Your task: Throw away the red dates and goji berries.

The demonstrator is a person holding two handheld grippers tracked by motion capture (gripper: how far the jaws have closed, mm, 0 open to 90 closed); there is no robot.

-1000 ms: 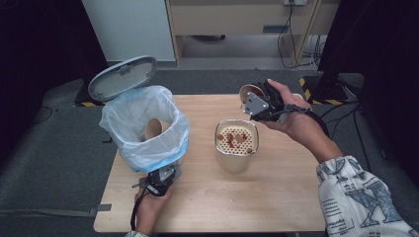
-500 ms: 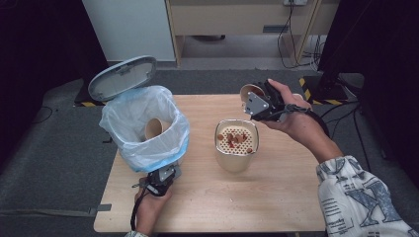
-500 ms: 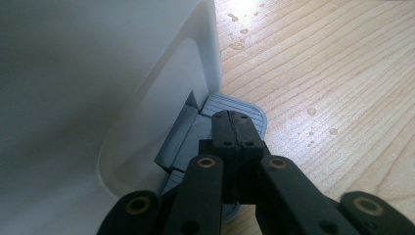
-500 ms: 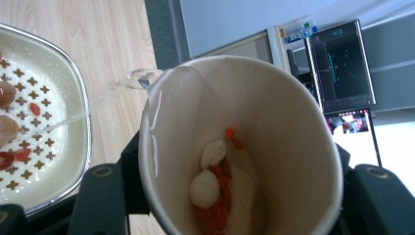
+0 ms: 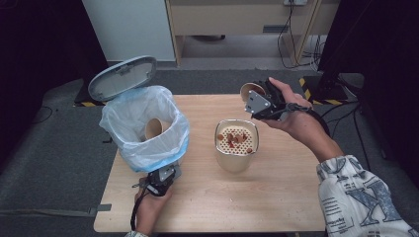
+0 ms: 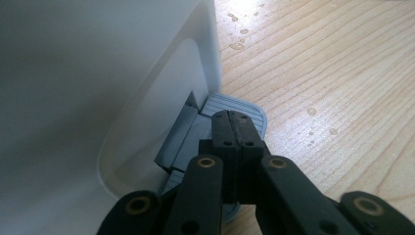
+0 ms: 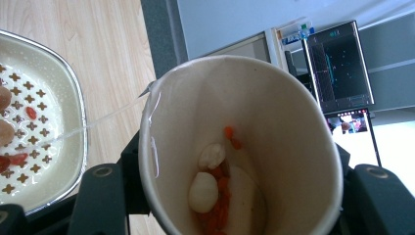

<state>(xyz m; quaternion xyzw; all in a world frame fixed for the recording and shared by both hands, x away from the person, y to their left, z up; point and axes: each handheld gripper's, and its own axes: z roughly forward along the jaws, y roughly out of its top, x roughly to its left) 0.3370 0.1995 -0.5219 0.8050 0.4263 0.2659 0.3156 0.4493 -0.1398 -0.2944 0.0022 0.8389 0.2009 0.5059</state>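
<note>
A white pedal bin (image 5: 143,128) lined with a clear bag stands at the table's left, its grey lid (image 5: 122,77) raised and a paper cup (image 5: 154,128) lying inside. My left gripper (image 5: 162,177) sits at the bin's foot, shut, its tips (image 6: 236,120) resting on the grey pedal (image 6: 254,111). My right gripper (image 5: 259,103) is shut on a tilted paper cup (image 5: 249,90) behind a strainer pot (image 5: 236,143). The cup (image 7: 274,122) holds white and orange scraps (image 7: 210,186), and a thin stream runs from its rim onto the strainer (image 7: 34,132).
The wooden table (image 5: 276,197) has bare room at the front and right. Red and pale bits lie on the strainer's perforated top. Water drops dot the wood (image 6: 313,111) beside the pedal. Grey floor, a cabinet and cables lie beyond the table.
</note>
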